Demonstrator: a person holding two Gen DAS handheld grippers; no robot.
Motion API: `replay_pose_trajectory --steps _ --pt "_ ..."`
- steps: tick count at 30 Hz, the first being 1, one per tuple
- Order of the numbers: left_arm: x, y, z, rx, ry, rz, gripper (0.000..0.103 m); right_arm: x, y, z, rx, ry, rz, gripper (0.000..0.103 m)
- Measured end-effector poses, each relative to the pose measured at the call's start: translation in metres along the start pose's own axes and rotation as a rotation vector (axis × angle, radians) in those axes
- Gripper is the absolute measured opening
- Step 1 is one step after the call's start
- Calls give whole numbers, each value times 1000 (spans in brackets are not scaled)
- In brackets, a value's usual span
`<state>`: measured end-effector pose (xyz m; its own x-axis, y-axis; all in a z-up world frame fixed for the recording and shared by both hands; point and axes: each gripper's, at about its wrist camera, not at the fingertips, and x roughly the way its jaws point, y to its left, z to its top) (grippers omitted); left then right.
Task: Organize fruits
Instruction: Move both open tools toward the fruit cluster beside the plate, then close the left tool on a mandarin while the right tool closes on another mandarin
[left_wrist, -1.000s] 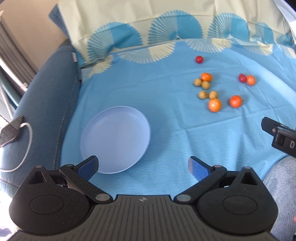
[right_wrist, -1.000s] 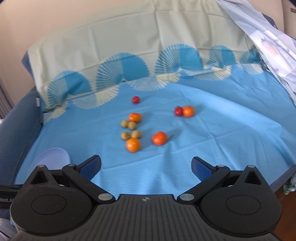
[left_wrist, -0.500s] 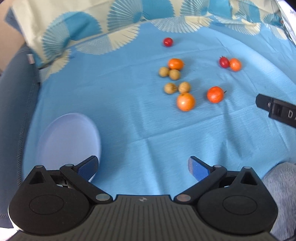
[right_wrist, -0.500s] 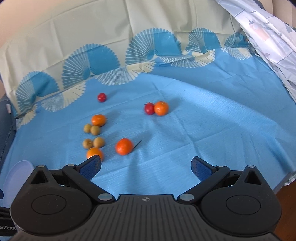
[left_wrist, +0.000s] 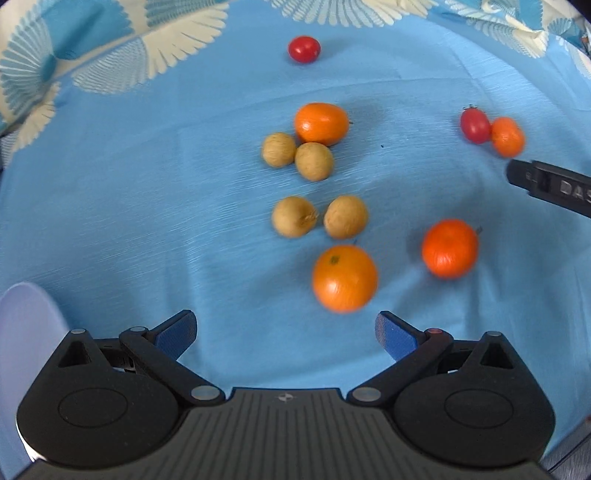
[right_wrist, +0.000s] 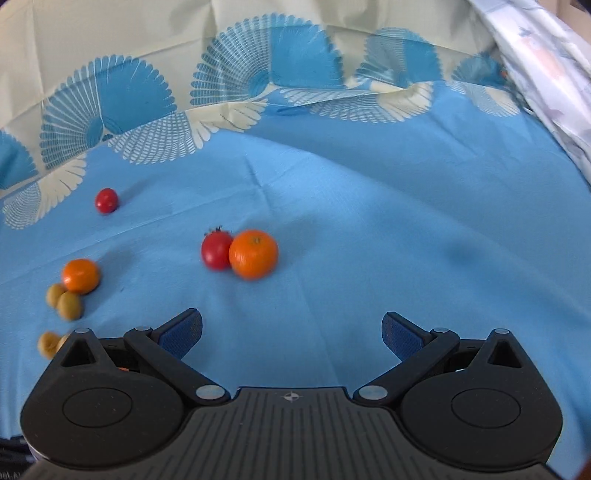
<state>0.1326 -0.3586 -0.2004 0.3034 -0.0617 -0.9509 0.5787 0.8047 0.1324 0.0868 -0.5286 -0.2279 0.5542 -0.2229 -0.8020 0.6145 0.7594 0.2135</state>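
Blue cloth (right_wrist: 369, 221) with cream-and-blue fan border (right_wrist: 236, 92) fills frame, creased, rising cream along the top; pale patterned fabric (right_wrist: 546, 74) drapes upper right; soft daylight, faint shadows.

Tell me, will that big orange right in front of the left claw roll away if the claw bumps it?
Probably, yes. The big orange looks round and lies loose on the cloth, with nothing touching it, so a nudge would likely send it rolling. Its skin looks smooth and shiny, so it may slip a little. The left claw stands open wide enough to close around it.
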Motion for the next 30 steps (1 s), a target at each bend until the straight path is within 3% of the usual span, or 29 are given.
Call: replay_pose_trajectory --steps 4,7,9,10,11,12,13,14,15,21,22,30 --pt "13 4 10 -33 10 -43 103 36 9 9 -41 5 26 102" --pt "15 10 14 -54 26 -64 103 51 20 9 -125 -55 -34 102" --pt "10 9 15 -62 18 -40 100 54 22 13 -141 -62 -34 102" --pt "5 8 13 -69 3 -48 80 54 21 15 -137 -52 -31 102" --pt "-2 9 13 -66 -9 -76 46 53 20 16 -139 -44 -29 102" --pt "-8 7 13 -55 -10 -82 40 50 20 15 -142 -50 -30 90" --pt "-13 6 14 -56 -23 -69 39 46 21 14 -150 -67 -30 79" --pt "-19 7 13 -62 -50 -74 39 41 23 13 -169 -86 -39 42" --pt "-24 9 12 -64 -70 -83 39 38 25 14 -188 -83 -47 37" --pt "-51 18 2 -72 -109 -89 36 15 9 17 -61 -2 17 36" --pt "-58 19 -1 -69 -121 -84 29 9 8 17 -59 -4 19 36" --pt "-105 46 -38 -86 -199 -76 28 -58 16 4 -61 -52 41 37"
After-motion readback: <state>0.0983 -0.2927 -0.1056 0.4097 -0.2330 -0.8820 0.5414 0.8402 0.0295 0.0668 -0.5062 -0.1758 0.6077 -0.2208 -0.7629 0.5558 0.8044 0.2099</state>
